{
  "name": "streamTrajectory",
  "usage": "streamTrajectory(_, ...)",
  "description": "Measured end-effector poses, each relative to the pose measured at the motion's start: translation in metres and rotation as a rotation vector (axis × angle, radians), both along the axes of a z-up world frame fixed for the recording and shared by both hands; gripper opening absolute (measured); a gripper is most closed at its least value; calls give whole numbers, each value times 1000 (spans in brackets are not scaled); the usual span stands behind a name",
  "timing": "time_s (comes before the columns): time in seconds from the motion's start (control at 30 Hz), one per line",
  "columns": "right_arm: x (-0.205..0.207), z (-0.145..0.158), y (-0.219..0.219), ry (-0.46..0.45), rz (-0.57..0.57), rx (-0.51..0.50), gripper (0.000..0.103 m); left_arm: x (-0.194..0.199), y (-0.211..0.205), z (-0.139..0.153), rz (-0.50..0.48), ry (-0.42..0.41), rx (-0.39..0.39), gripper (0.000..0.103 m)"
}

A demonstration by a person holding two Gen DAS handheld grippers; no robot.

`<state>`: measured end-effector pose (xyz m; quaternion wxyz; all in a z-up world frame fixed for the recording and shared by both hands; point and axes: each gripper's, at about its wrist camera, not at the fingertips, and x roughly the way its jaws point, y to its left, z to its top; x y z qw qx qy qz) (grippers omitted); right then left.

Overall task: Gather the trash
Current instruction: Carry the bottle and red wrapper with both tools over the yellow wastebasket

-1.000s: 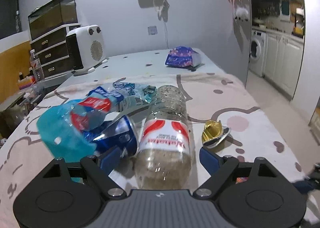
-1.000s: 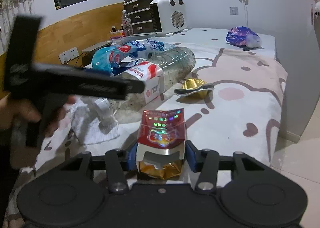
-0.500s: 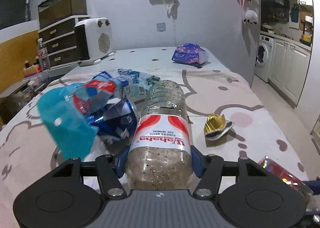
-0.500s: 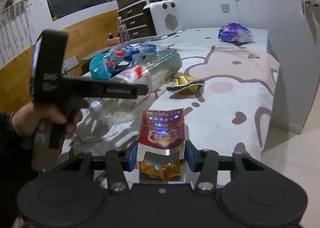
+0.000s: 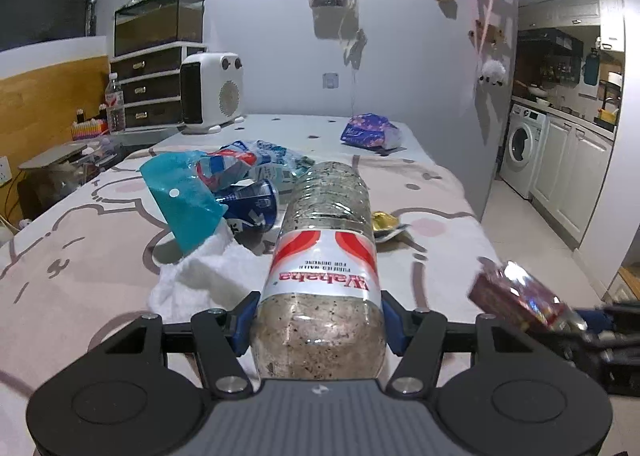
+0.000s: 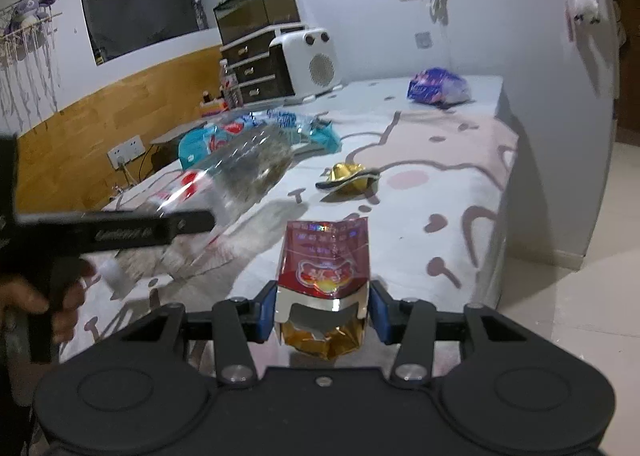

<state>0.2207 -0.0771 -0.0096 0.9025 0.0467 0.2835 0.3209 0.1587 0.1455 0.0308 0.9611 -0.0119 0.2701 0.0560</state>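
My left gripper (image 5: 318,322) is shut on a clear plastic bottle (image 5: 324,256) with a red and white label and holds it off the table; the bottle shows blurred in the right wrist view (image 6: 240,172). My right gripper (image 6: 322,306) is shut on a red and gold snack packet (image 6: 324,260), lifted above the table; it also shows in the left wrist view (image 5: 516,292). On the table lie a gold wrapper (image 6: 350,176), a blue can (image 5: 250,204), a teal bag (image 5: 182,192), blue and white wrappers (image 5: 256,160) and a white tissue (image 5: 200,276).
A pink and white patterned cloth (image 5: 80,256) covers the table. A purple tissue pack (image 5: 370,130) and a white heater (image 5: 210,96) stand at the far end. The table's right edge drops to a tiled floor (image 6: 580,296). A drawer unit (image 5: 152,88) stands far left.
My left gripper has closed on the bottle and lifted it off the table. My right gripper has risen with the snack packet still in it.
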Motion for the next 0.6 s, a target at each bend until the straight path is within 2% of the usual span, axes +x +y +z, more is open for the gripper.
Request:
streamTrajectory(0.27, -25, 13, -28, -56, -52, 2, 47, -39, -32, 12, -18, -48, -8, 61)
streamTrajectory(0.6, -48, 25, -81, -112, -133, 14, 47, -59, -85, 23, -75, -82, -4, 61)
